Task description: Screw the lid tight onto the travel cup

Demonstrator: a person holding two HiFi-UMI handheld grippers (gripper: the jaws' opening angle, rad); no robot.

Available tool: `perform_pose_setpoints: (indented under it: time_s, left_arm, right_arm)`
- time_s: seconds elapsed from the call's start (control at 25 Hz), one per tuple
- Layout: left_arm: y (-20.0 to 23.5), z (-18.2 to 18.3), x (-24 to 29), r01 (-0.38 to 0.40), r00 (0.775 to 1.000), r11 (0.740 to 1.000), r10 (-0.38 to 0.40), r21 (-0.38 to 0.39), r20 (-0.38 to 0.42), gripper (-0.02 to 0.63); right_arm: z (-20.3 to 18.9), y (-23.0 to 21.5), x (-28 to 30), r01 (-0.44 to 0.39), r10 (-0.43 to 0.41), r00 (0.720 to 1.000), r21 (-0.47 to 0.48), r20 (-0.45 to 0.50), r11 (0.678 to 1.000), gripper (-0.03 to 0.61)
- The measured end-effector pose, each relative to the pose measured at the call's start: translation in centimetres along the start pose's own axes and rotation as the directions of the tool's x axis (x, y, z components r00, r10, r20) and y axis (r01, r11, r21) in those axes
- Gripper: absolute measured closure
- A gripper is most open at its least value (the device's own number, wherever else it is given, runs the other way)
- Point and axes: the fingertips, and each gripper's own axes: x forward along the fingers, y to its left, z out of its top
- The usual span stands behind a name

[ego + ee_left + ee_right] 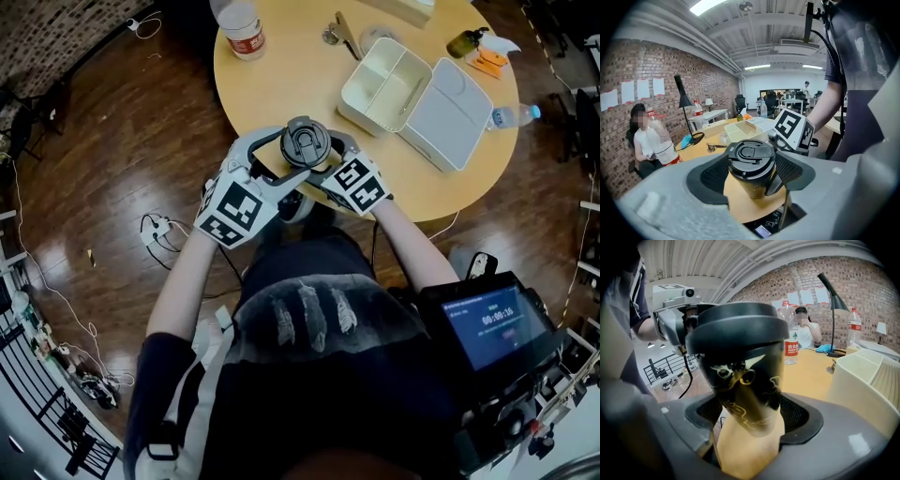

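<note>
The travel cup, dark with gold line drawings and a black flip lid, stands upright over the near edge of the round wooden table. My left gripper comes in from the left, and in the left gripper view its gripper is shut on the lid, with the pads against the rim. My right gripper comes in from the right. In the right gripper view the gripper is shut on the cup body below the lid. The cup's base is hidden.
An open white lunch box and its lid lie just right of the cup. A water bottle stands at the far left, with a metal tool and small bottles beyond. Cables lie on the wooden floor.
</note>
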Motion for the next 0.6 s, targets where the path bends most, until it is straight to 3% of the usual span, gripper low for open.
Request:
perform_pose_setpoints:
  time_s: [0.12, 0.24, 0.48, 0.6]
  left_arm:
    - [0.1, 0.0, -0.1, -0.007, 1.0, 1.0, 0.007, -0.02, 0.013, 0.288]
    - [0.3, 0.0, -0.5, -0.06, 0.997, 0.995, 0.063, -0.078, 0.035, 0.291]
    - [0.0, 0.2, -0.7, -0.192, 0.979, 0.962, 0.203, -0.195, 0.036, 0.291]
    - [0.1, 0.8, -1.2, -0.197, 0.972, 0.955, 0.22, -0.22, 0.085, 0.29]
  right_arm:
    - [0.2, 0.2, 0.2, -0.002, 0.002, 1.0, -0.003, -0.002, 1.0, 0.193]
    - [0.5, 0.4, 0.4, -0.008, 0.008, 1.0, -0.007, 0.006, 1.0, 0.193]
    - [0.5, 0.8, 0.2, -0.008, 0.008, 1.0, -0.008, 0.011, 1.0, 0.193]
    - [0.6, 0.8, 0.2, -0.008, 0.008, 1.0, -0.012, 0.014, 1.0, 0.193]
